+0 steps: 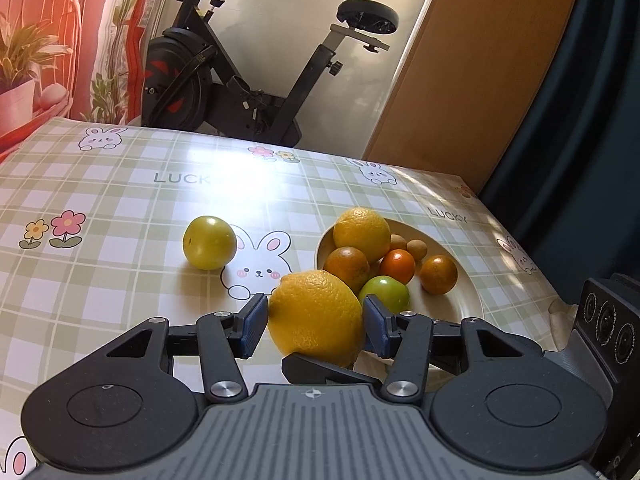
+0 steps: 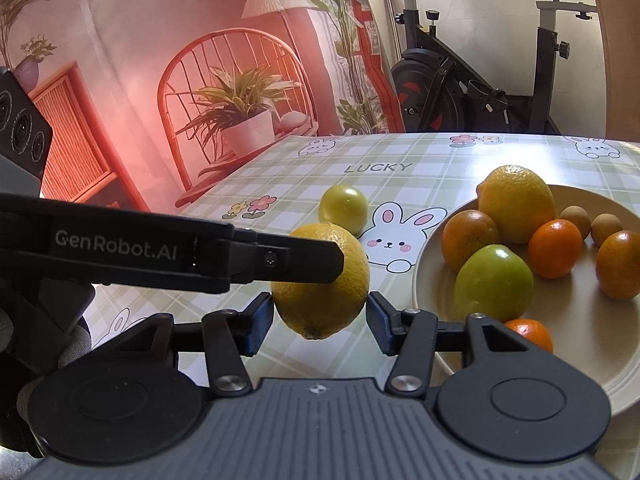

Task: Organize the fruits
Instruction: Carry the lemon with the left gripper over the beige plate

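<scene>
Large yellow lemon (image 2: 322, 284), pebbled skin, nub at its lower end, held off the checked tablecloth (image 2: 420, 176), just left of the cream plate (image 2: 436, 300). Left gripper (image 1: 316, 324) and right gripper (image 2: 320, 320) both clamp it between blue pads. Plate holds another lemon, oranges, green fruit.

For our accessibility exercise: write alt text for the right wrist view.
Both grippers, the right gripper and the left gripper, clamp one yellow lemon above a checked tablecloth. A plate of fruit sits right; a green fruit lies behind.
</scene>
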